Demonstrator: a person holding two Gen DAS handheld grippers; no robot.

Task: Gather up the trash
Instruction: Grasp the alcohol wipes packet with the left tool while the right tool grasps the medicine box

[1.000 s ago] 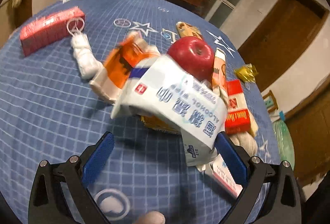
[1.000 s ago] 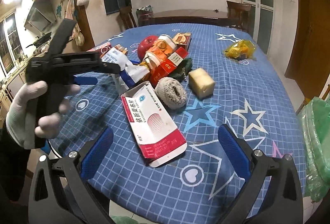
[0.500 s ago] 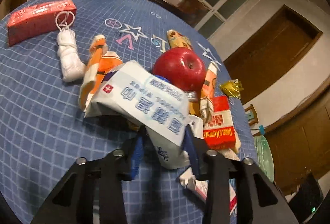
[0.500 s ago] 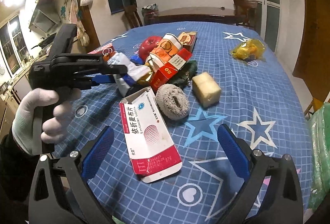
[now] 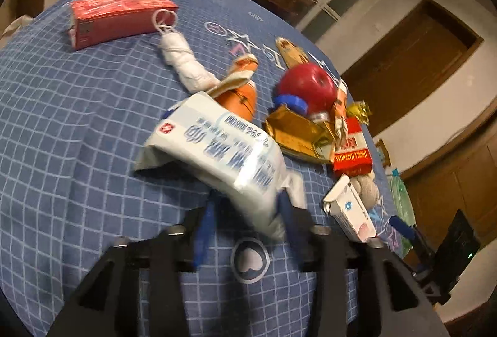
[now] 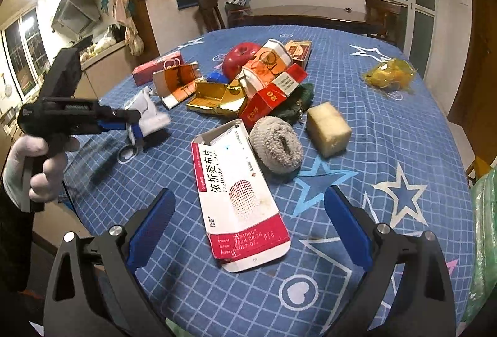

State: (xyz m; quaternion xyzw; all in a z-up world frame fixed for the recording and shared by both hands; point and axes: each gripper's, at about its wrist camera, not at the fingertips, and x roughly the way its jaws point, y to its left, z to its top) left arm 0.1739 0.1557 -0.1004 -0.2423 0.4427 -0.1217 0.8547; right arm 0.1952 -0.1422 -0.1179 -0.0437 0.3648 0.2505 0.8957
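The left hand-held gripper (image 5: 245,213) is being kept clamped on a white wipes packet (image 5: 217,147), which is being held clear above the blue checked counter (image 5: 62,119), probably so it can be carried off as trash without dragging the pile. The right hand-held gripper (image 6: 248,222) is being held wide with nothing in it, over a flattened red-and-white box (image 6: 239,197), likely the next pick. An apple (image 5: 307,85) is being left lying among the wrappers.
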